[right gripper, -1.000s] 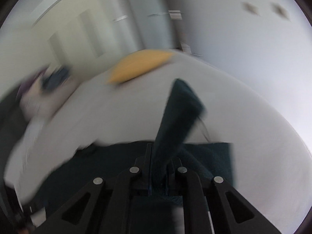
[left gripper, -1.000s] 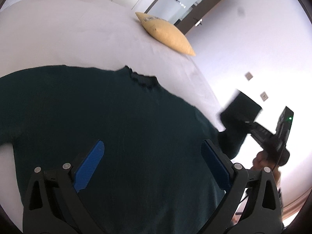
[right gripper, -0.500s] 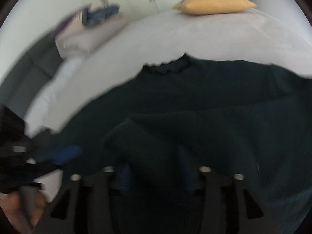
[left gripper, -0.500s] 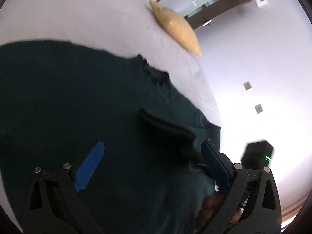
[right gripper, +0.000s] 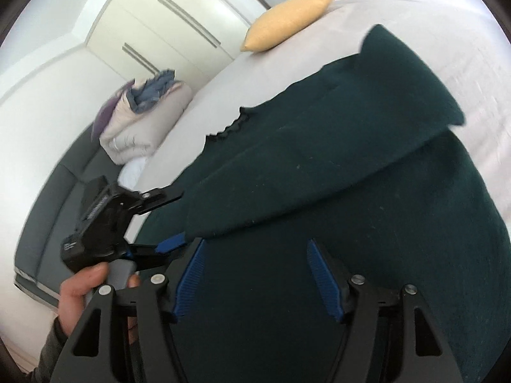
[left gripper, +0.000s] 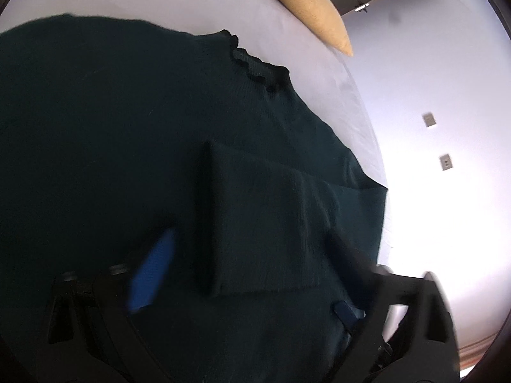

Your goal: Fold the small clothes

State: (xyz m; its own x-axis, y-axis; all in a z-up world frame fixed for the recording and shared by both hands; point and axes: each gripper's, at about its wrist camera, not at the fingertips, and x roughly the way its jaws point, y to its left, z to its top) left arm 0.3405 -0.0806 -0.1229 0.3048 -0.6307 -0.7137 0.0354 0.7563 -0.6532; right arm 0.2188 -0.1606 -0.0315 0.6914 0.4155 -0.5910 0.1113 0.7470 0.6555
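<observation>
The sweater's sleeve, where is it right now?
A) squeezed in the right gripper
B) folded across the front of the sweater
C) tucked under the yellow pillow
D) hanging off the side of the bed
B: the sleeve lies flat across the body of the dark green sweater, and the right gripper stands open above the cloth with nothing between its pads.

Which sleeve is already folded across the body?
The sleeve on the right claw's side: it lies across the sweater, cuff mid-chest. The other isn't in view.
</observation>
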